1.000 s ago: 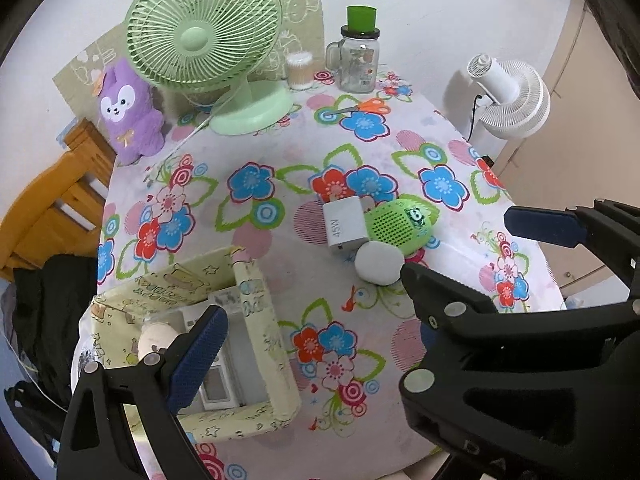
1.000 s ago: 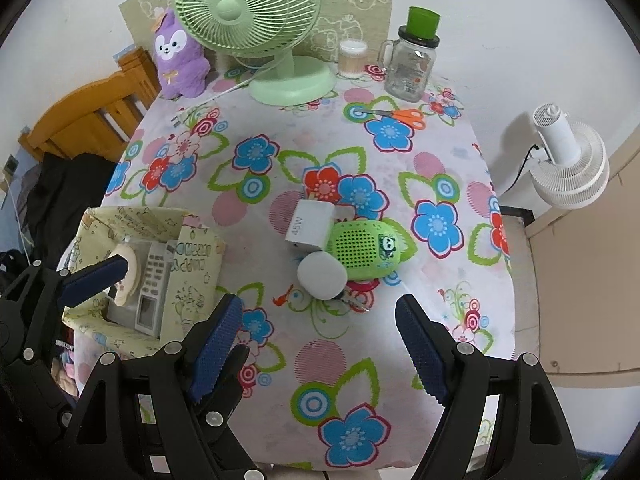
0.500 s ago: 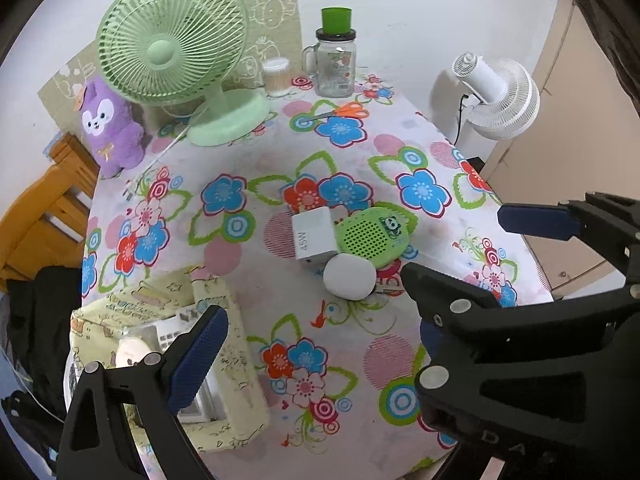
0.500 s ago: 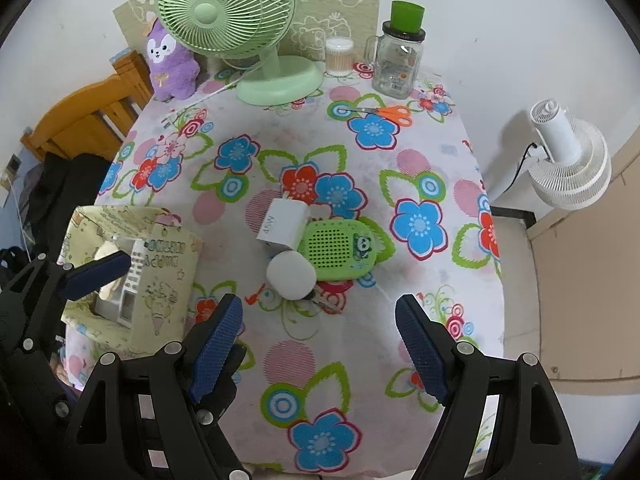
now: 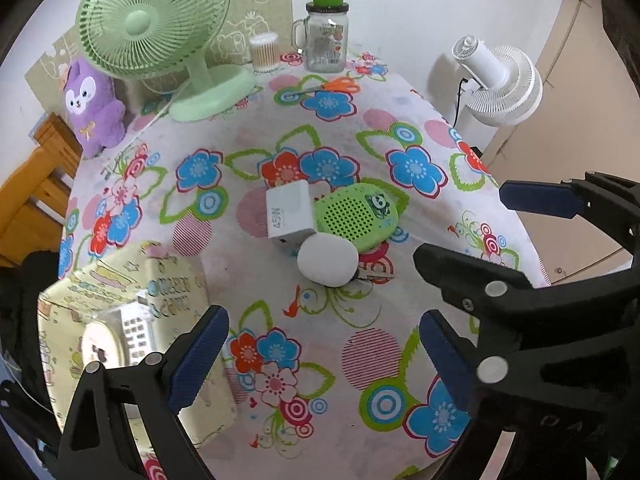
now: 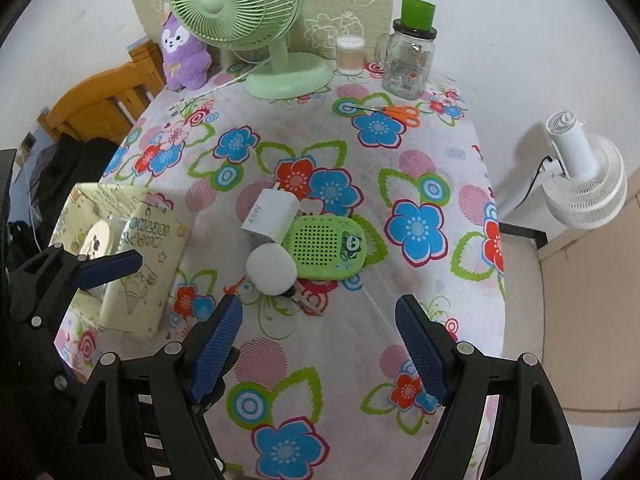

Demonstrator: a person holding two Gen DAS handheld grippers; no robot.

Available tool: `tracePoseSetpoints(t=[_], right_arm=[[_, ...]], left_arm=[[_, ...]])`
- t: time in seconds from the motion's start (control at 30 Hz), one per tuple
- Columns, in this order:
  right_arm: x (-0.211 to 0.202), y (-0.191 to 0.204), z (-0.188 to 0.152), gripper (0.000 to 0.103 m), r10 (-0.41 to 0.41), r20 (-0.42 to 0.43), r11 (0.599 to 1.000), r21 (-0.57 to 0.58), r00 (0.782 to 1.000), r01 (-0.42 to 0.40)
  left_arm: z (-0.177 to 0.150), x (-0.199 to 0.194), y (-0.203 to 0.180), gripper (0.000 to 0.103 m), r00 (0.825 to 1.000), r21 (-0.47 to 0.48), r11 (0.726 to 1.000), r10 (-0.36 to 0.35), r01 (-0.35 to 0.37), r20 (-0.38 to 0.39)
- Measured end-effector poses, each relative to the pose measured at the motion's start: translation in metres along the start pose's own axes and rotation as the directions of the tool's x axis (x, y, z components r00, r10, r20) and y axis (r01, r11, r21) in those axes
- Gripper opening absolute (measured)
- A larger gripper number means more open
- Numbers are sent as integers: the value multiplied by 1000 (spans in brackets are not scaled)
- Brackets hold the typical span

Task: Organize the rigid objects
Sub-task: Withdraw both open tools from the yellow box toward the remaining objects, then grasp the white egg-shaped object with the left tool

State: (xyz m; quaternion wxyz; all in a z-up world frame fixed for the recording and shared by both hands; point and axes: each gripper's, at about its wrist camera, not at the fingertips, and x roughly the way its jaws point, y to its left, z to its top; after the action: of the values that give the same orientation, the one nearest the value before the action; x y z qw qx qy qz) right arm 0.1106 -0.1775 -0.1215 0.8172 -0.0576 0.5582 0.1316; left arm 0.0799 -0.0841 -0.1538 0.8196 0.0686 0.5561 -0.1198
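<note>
A white charger block, a green speaker with a panda and a white round puck lie touching in the middle of the floral tablecloth. A yellow patterned box at the near left holds a white keypad device and a round cream item. My left gripper is open and empty above the table's near side. My right gripper is open and empty, just short of the puck.
A green desk fan, a purple plush, a cotton swab jar, a glass mug jar with green lid and orange scissors stand along the table's far edge. A white floor fan stands right of the table.
Both grippers have pulled back and then moved in toward the table's middle; the three grouped items look nearer. Nothing on the table has moved. Both grippers stay open.
</note>
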Motion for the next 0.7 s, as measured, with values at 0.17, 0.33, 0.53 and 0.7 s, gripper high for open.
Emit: tracePoseSetpoints(t=[0.17, 0.33, 0.53, 0.7], right_arm=[[12, -9, -6, 81, 5, -4, 1000, -12, 1000, -5], [26, -18, -11, 81, 18, -2, 1000, -14, 1000, -18], [46, -28, -15, 81, 48, -13, 999, 9, 999, -48], [59, -33, -18, 81, 54, -17, 998, 14, 998, -54]], left_arm=[[-4, 13, 0, 96, 1000, -29, 999, -20, 20, -9], [-4, 27, 0, 96, 999, -47, 998, -32, 31, -24], [-3, 46, -2, 96, 1000, -19, 1000, -16, 15, -26], [-1, 61, 0, 95, 999, -21, 1000, -18, 17, -39]])
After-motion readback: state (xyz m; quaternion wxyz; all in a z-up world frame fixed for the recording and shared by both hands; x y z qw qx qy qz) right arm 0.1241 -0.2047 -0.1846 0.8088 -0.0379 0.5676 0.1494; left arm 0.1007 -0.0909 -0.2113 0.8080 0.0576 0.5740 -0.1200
